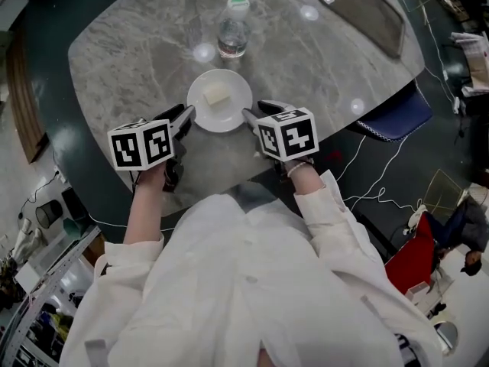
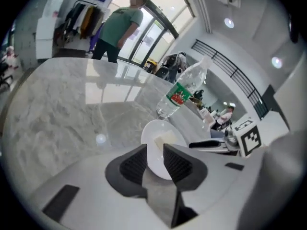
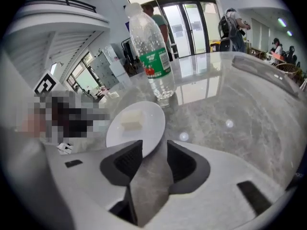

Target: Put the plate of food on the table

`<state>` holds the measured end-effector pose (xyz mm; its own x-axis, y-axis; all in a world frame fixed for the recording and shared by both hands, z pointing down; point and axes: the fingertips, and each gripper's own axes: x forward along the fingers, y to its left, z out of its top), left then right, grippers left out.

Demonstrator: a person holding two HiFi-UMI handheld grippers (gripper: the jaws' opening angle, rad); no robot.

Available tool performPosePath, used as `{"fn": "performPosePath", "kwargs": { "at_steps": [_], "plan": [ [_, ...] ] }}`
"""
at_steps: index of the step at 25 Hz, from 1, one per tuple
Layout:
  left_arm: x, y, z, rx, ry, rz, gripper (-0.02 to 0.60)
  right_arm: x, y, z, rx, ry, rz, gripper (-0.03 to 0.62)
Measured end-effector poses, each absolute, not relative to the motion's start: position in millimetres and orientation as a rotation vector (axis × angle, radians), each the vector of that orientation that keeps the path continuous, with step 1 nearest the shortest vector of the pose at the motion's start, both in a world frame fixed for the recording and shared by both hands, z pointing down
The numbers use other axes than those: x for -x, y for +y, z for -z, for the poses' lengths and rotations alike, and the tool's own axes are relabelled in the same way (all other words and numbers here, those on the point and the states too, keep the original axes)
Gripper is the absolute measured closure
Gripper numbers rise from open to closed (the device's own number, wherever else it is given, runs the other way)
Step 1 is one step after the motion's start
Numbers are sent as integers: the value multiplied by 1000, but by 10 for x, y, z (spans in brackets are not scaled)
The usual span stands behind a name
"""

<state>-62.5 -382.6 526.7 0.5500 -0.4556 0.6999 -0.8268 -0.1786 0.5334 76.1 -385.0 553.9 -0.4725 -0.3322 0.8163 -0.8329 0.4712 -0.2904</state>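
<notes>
Plate [image 1: 231, 115] (with food [image 1: 218, 95]) on table [image 1: 130, 60] — left tongs [image 1: 189, 113] and right tongs [image 1: 249, 116] spread at its rim

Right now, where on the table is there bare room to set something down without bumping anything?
Bare marble spreads left of the plate and bottle, out to the table edge, and again right of them, up to the dark tray. Crowded: the near edge, where the left gripper and right gripper flank the plate.
</notes>
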Motion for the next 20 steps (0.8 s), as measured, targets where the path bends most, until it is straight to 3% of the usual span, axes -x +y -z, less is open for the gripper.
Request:
{"fn": "performPosePath", "kwargs": {
  "at_steps": [3,8,13,20],
  "plan": [
    [644,-3716,-5055,-1810,-1067,-322,533,-946,-3892,-5240,-1071,-2086,-740,458],
    [549,-3514,-4559,-1952,-1046,-50,551,-1064,-3676,-4770,-1155,-2261,-659,575],
    [293,-3117,-4011,-2099,-1007,121,552,-1000,-3223,-4329,-1056,-2546,-821,588],
    [79,-2497,-3770,-2217,-992,152,555,-1114,-2611,-4216,-963,-2539,-682,591]
  ]
}}
